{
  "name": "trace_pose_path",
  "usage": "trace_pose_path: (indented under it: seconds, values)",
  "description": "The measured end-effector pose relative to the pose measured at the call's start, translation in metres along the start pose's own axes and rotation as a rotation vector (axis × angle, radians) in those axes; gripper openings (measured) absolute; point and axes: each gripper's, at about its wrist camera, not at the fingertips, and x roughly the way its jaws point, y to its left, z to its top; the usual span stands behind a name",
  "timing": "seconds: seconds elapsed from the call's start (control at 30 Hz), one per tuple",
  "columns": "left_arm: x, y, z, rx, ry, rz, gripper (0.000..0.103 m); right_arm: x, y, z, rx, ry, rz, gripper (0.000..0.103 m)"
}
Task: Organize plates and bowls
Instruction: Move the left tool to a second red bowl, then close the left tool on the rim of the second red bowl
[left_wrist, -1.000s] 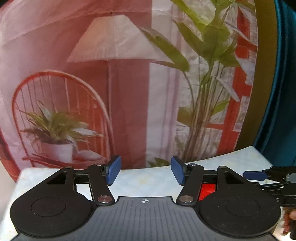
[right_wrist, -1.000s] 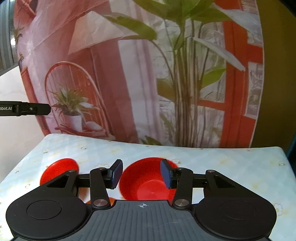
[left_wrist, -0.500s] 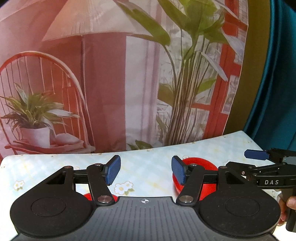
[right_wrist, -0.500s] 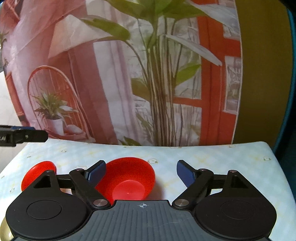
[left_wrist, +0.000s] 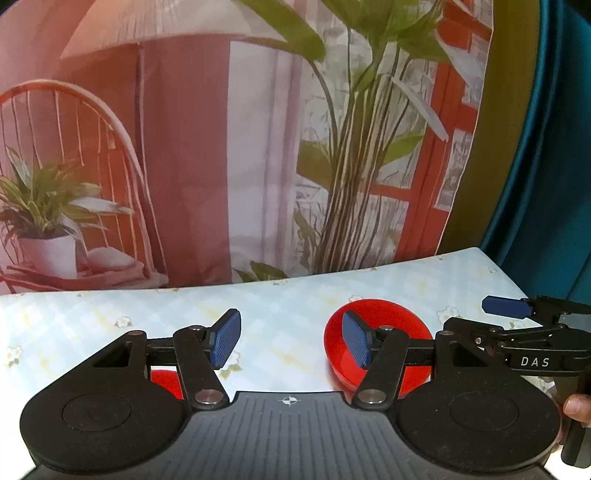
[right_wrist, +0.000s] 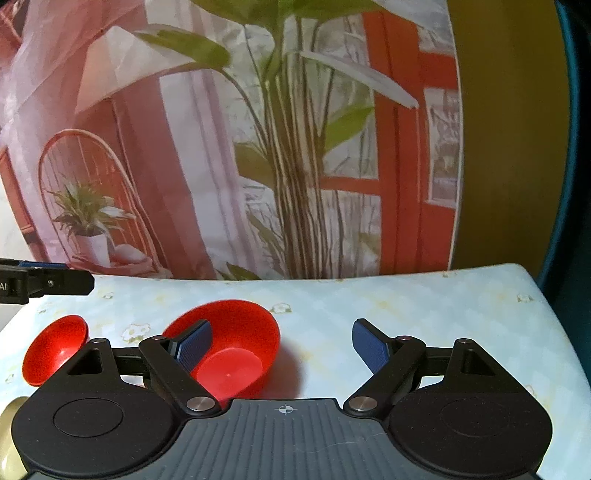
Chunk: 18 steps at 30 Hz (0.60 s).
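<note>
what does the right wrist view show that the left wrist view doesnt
Only the right wrist view: the inside of the big red bowl, the small red bowl seen almost whole, and a gold rim at the bottom left edge.
Only the left wrist view: a person's fingertip on the right tongs, and the teal curtain.
Both: the floral tablecloth, the printed plant backdrop and both red bowls. The left tongs stand open and empty; the right tongs, also empty, have just been opening.

Small red bowl mostly hidden behind left hand-held gripper, gold object cut off
</note>
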Motion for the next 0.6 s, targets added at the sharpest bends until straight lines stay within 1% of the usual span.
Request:
trace_pose_path:
  seconds: [0.3, 0.37, 0.53, 0.6]
  values:
    - [0.026, -0.003, -0.006, -0.058, 0.046, -0.029, 0.063, 0.018, -0.007, -0.010, 0.050, 0.022, 0.001, 0.077]
    - [0.034, -0.004, -0.008, -0.080, 0.064, -0.046, 0.063, 0.022, -0.007, -0.012, 0.059, 0.024, 0.006, 0.077]
    - [0.058, -0.007, -0.016, -0.120, 0.117, -0.069, 0.063, 0.038, -0.003, -0.016, 0.089, 0.053, 0.018, 0.070]
    - [0.067, -0.008, -0.018, -0.131, 0.137, -0.076, 0.063, 0.043, -0.002, -0.018, 0.097, 0.065, 0.014, 0.069]
